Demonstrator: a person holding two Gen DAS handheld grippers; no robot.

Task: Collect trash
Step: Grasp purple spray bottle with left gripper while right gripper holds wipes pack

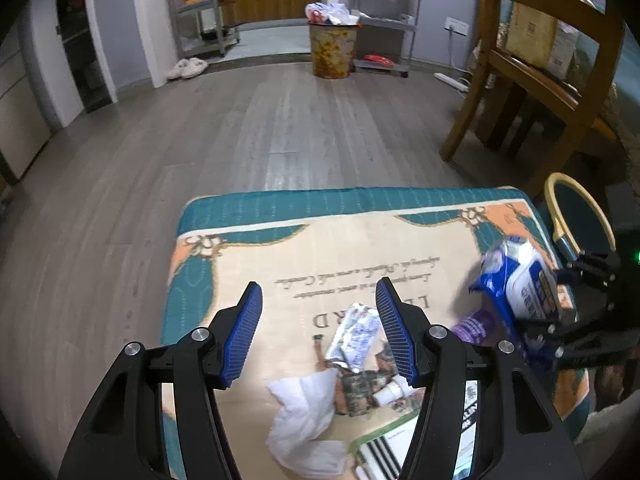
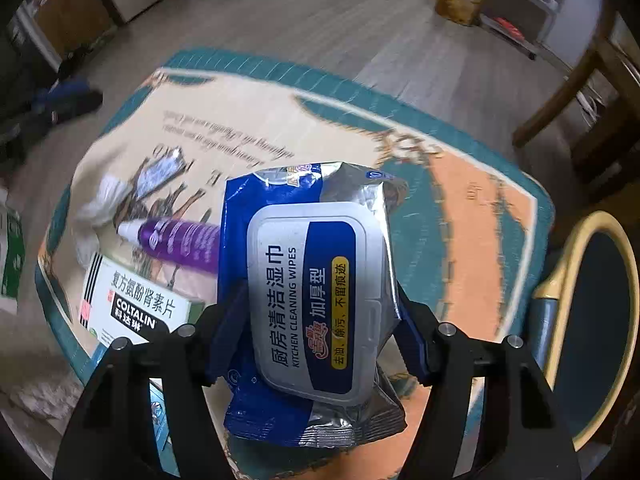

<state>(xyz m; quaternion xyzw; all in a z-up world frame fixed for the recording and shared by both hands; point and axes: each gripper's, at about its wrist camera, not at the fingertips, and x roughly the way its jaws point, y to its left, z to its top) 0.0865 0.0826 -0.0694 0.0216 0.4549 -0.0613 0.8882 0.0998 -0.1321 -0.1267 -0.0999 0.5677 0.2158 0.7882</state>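
My right gripper (image 2: pixel 316 308) is shut on a blue kitchen-wipes pack (image 2: pixel 316 280) and holds it above the printed table (image 2: pixel 460 208); the pack also shows in the left wrist view (image 1: pixel 520 280). My left gripper (image 1: pixel 320 312) is open and empty above a silver wrapper (image 1: pixel 354 336) and a crumpled white tissue (image 1: pixel 308 408). A purple tube (image 2: pixel 180 240) lies beside the pack, with its white cap (image 1: pixel 392 392) near my left gripper. A Coltalin medicine box (image 2: pixel 132 308) lies at the table's near left.
A small bin with a yellow rim (image 2: pixel 592 320) stands right of the table. A wooden chair (image 1: pixel 532 72) is at the far right. A full patterned trash can (image 1: pixel 332 48) stands across the wood floor. Slippers (image 1: pixel 186 68) lie by the doorway.
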